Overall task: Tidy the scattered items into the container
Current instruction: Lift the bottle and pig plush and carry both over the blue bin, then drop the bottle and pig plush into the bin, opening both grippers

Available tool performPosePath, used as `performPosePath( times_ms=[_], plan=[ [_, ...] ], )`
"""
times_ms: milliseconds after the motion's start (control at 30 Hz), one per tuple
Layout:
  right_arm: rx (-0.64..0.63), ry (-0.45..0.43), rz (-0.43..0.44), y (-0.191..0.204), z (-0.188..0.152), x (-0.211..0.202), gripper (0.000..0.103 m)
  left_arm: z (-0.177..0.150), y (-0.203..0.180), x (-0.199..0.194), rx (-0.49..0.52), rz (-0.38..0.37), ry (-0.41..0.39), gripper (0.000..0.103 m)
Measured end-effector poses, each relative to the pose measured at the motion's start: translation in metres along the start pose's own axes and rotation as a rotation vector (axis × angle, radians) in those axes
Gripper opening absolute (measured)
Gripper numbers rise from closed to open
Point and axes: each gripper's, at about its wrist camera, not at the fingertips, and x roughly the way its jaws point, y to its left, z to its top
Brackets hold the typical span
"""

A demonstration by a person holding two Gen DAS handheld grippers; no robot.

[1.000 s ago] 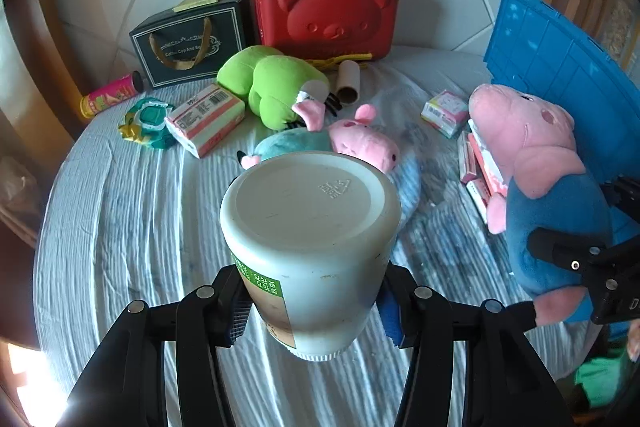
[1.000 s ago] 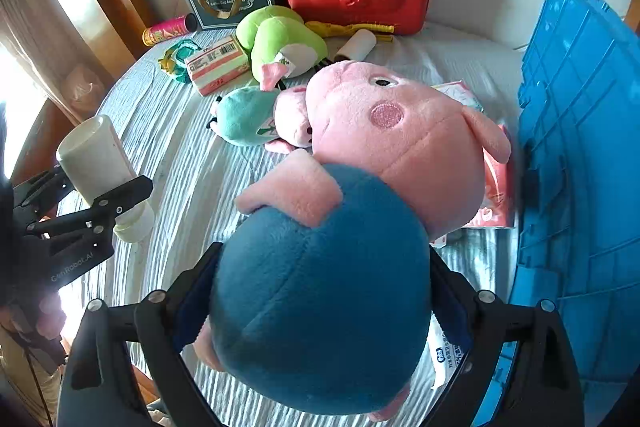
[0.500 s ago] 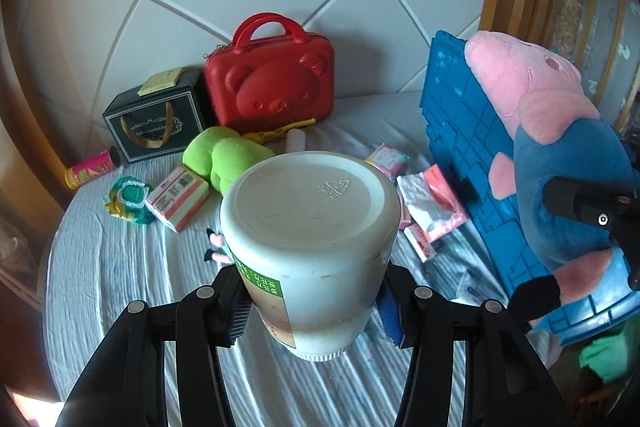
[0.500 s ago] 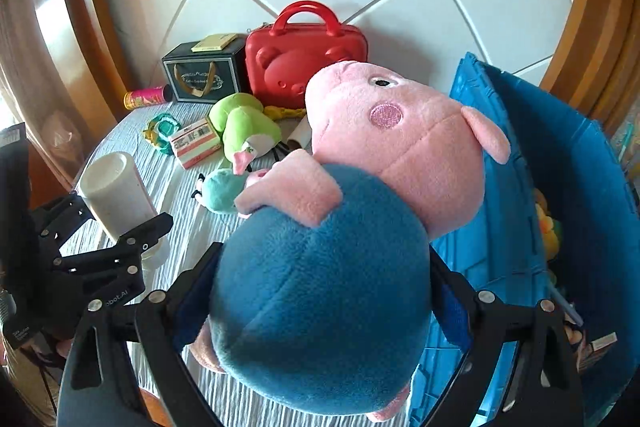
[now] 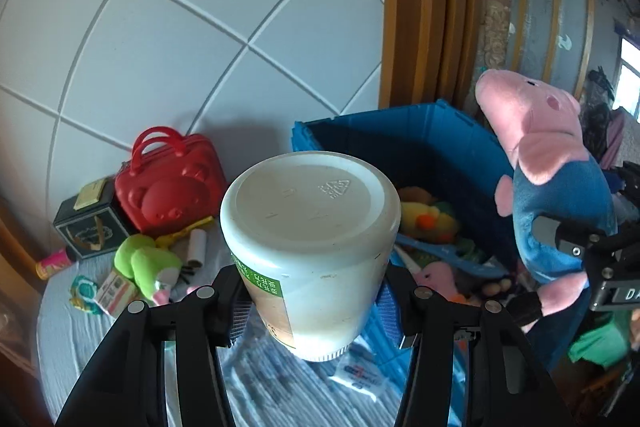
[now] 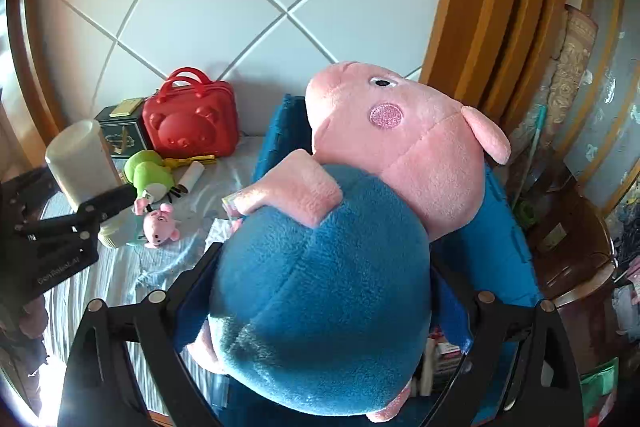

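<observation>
White jar (image 5: 310,251) and blue-bodied pig toy (image 6: 332,267), each clamped in a claw, held up by the blue crate (image 5: 404,143).

Left claw (image 5: 312,303) is closed on the jar's sides, its flat base toward the camera, long axis along the fingers. Right claw (image 6: 324,303), spread wide, squeezes the toy's belly, pink head pointing up and away over the crate.

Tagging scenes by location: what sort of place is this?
Probably a home bedroom: a pale blue wrinkled bedsheet against a white quilted padded headboard, with plush toys such as a lime-green frog plush scattered beside a blue plastic crate.
</observation>
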Motion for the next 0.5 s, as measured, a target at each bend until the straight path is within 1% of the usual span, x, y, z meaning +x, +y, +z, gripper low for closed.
performPosePath(
  times_ms=[67,133,233,300,367,500],
  plan=[
    [-0.011,0.005,-0.007,-0.032,-0.009,0.001,0.094,0.014,-0.04,0.003,-0.003,-0.02,-0.011,0.051],
    [-0.019,0.011,-0.009,-0.064,-0.018,0.004,0.094,0.025,-0.081,0.01,0.007,-0.02,-0.014,0.051],
    [-0.034,0.031,-0.002,-0.105,-0.034,0.012,0.094,0.028,-0.134,0.024,0.019,-0.016,0.003,0.052],
    [-0.037,0.047,0.004,-0.129,-0.044,0.019,0.094,0.026,-0.162,0.035,0.018,-0.019,0.022,0.051],
    [-0.026,0.068,0.02,-0.149,-0.054,0.026,0.094,0.021,-0.185,0.05,0.016,-0.03,0.062,0.051],
    [-0.029,0.092,0.054,-0.173,-0.069,0.037,0.094,0.005,-0.22,0.068,0.031,-0.007,0.123,0.051]
  ],
)
